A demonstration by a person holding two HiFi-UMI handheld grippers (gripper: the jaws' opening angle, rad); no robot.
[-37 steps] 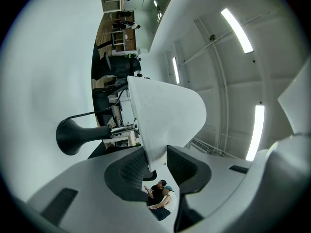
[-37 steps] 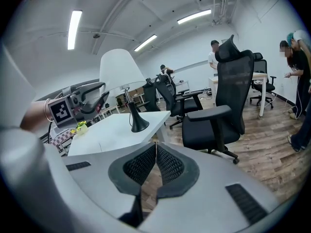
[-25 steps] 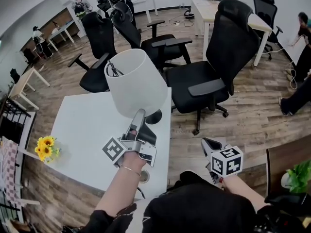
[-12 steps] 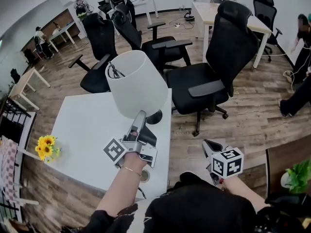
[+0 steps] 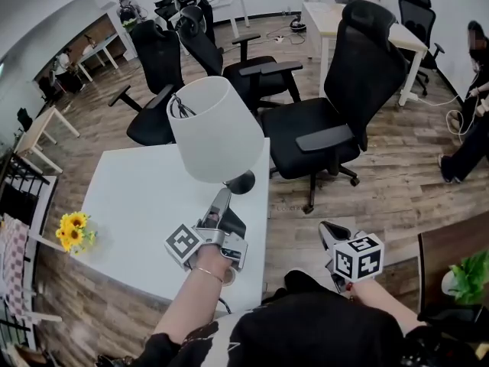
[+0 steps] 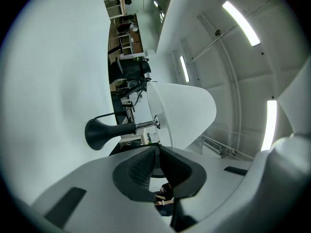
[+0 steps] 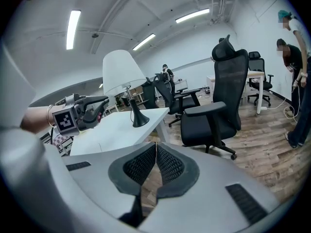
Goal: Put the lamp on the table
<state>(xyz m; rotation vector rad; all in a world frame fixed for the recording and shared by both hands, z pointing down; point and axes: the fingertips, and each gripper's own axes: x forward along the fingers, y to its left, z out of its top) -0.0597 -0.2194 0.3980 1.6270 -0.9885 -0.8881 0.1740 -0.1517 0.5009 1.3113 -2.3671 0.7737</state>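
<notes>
While your left gripper (image 6: pixel 158 150) points level along the desk (image 5: pixel 130 205), its fingers (image 6: pixel 140 168) have just been closing. They now meet at the tips, and nothing is between them. Just beyond these tips, and clearly apart from them, the lamp (image 5: pixel 214 128) stands upright on its own. Its black cone base rests on the white desk top, near the corner on the side of the black office chairs (image 5: pixel 344 121). Judging from this, the lamp is already put on the desk and needs no more support.

The fingers (image 7: pixel 167 166) of your right gripper (image 7: pixel 155 148) are also pressed together and hold nothing. This gripper hangs low at your right side, over the wooden floor (image 5: pixel 397 189), well apart from the desk and the lamp.

If you must take the lamp again, I think it will be light but top-heavy. The white shade is wide, the stem is thin and the base is small, so a push high up could tip it. The shade looks thin and may dent or turn under the fingers, so do not take it there. The short metal stem between the base and the shade, or the narrow neck of the cone, looks like the stiff place for a grip. The metal may be smooth, so the fingers should close fully before you lift.

Because the base is close to the desk edge, any move should bring it inward, toward the yellow flowers (image 5: pixel 71 233) at the far side.
</notes>
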